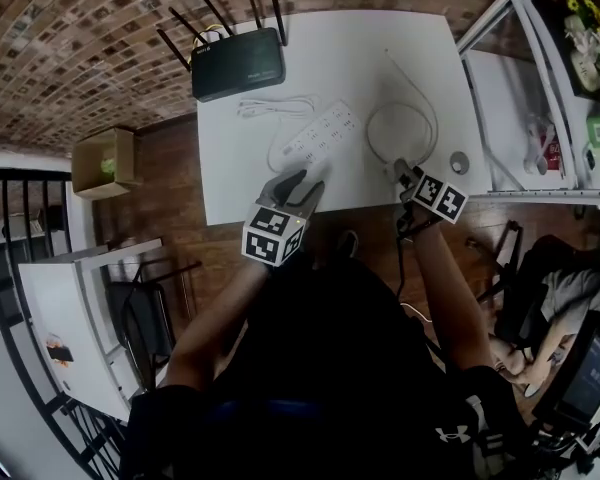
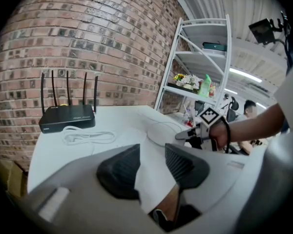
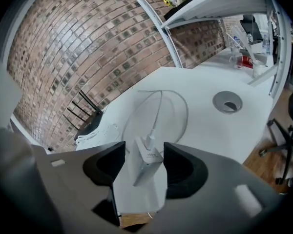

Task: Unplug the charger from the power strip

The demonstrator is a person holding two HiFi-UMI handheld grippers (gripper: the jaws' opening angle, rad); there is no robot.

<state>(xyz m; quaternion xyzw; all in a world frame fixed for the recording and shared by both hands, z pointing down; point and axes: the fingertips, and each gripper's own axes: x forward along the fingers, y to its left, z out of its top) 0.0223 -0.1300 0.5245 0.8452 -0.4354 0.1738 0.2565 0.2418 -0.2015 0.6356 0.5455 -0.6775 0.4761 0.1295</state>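
Smooth matt table, plastic charger, rough brick wall

Person: black short-sleeved shirt, small white logo on right sleeve. Left gripper, right gripper: grey moulded shells, black ribbed pads, each bearing a cube of black-and-white square markers. Black strap at right wrist.

Bright even light, fisheye-warped edges

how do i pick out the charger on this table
On the white table, look near the front edge, right of the power strip, where a thin white cable loops. The charger is the small white block on that cable's end, lying between the right gripper's open jaws.
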